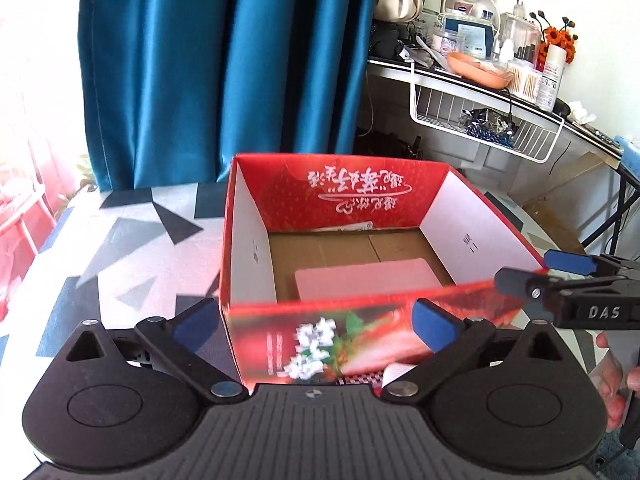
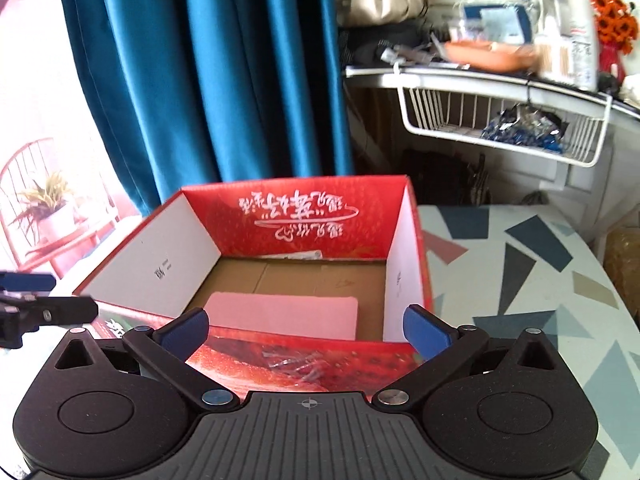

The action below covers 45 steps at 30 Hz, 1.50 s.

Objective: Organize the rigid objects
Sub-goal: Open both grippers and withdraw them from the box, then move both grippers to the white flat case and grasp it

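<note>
Left wrist only: hand [image 1: 616,372] (blurred)

Bright daylight from the overexposed left side, fisheye bending at edges, motion blur on cluttered shelf [image 2: 500,52].

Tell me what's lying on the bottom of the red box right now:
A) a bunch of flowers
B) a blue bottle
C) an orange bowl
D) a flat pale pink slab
D: a flat pale pink slab lies on the brown cardboard bottom of the red box, near its front wall; the left wrist view shows the same.
</note>
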Motion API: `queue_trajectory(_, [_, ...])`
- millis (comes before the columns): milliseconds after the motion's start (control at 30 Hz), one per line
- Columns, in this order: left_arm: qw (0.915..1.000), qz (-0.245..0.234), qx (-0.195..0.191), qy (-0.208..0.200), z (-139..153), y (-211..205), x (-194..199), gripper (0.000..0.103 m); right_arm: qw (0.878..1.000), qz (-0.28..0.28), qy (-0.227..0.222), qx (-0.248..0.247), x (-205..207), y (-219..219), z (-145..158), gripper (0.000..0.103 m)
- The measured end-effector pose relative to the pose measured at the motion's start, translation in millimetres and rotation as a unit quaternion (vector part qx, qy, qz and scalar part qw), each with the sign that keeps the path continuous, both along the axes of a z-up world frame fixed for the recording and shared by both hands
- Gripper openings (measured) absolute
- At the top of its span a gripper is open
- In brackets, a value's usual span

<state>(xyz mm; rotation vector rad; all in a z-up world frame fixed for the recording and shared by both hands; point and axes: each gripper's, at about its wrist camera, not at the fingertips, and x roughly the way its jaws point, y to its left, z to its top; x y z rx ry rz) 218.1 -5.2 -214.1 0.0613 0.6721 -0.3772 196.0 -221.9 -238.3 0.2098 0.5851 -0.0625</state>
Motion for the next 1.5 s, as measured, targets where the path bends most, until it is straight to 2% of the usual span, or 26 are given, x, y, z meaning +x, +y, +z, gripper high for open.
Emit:
queue_trajectory(100, [0.9999, 0.002, -0.01, 0.003, -8, 2, -10, 0.103, 1.0, -0.006, -0.009, 0.005, -16, 0, -3, 0.103])
queue_trajectory(467, [0.999, 0.015, -0.037, 0.018, -38, 8, -36, 0.103, 0.998, -0.016, 0.037, 0.053, -63, 5, -49, 0.103])
queue_trajectory(600, [0.9996, 0.011, -0.017, 0.018, -49, 1, -45, 0.103, 0.998, -0.024, 0.037, 0.04, -85, 11, -59, 0.103])
queue_trajectory(700, [0.9995, 0.006, -0.02, 0.022, -55, 1, -50, 0.103, 0.998, -0.029, 0.041, 0.045, -99, 8, -67, 0.103])
queue_trajectory(867, [0.9996, -0.003, -0.017, 0.022, -61, -5, -58, 0.103, 0.997, -0.023, 0.059, 0.05, -100, 6, -75, 0.1])
queue_trajectory(933, [0.9996, -0.007, -0.016, 0.021, -62, -6, -59, 0.103, 0.996, -0.013, 0.067, 0.055, -98, 8, -78, 0.097])
queue_trajectory(1167, [0.999, -0.002, -0.031, 0.032, -68, -2, -57, 0.101, 0.993, 0.01, 0.088, 0.072, -95, 11, -85, 0.093])
queue_trajectory(1300, [0.9982, 0.0, -0.041, 0.045, -72, 1, -55, 0.093, 0.99, 0.015, 0.112, 0.086, -91, 9, -93, 0.09])
queue_trajectory(1500, [0.9978, -0.012, -0.043, 0.05, -74, -1, -56, 0.088, 0.988, 0.025, 0.113, 0.1, -91, 9, -95, 0.086])
